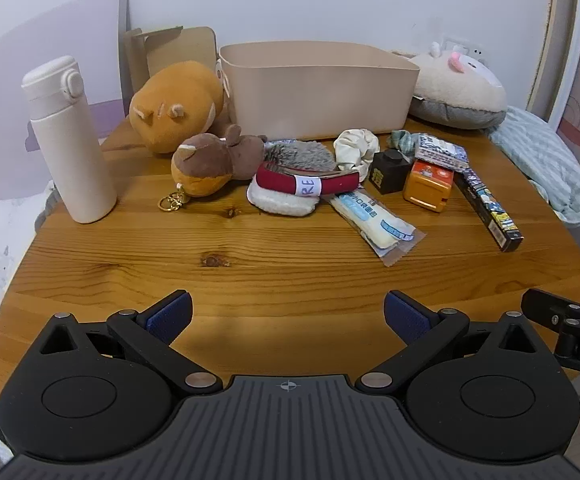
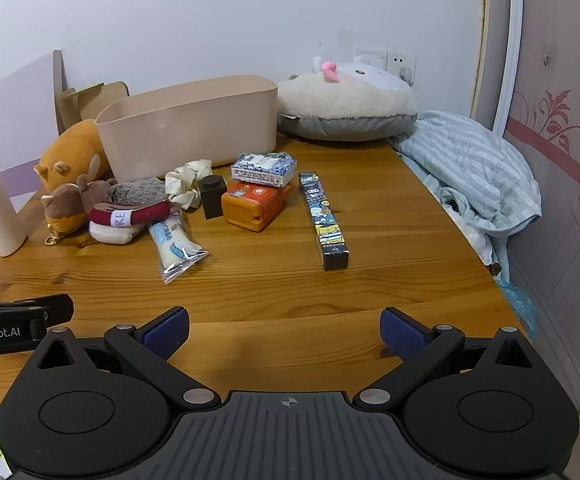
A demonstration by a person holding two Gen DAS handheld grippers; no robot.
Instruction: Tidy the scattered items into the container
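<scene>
Container: beige bin (image 1: pixel 317 92) at the table's (image 1: pixel 250 264) back; its inside is hidden.
Items left: scrunchie (image 1: pixel 355 148), orange box (image 1: pixel 427 190), long box (image 2: pixel 323 220), packet (image 1: pixel 377 220) all still out.
Progress: seemingly not begun.
Left gripper (image 1: pixel 288 312): jaws apart, empty.
Right gripper (image 2: pixel 284 328): jaws apart, empty.

Two wrist cameras, side by side, looking down and forward

Both see the wooden table (image 1: pixel 290 272) and the beige container (image 2: pixel 194 128) at its far edge.

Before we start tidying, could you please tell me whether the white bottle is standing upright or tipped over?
Upright: the white bottle stands on its base on the wooden table, lid uppermost, left of the plush toys.
</scene>
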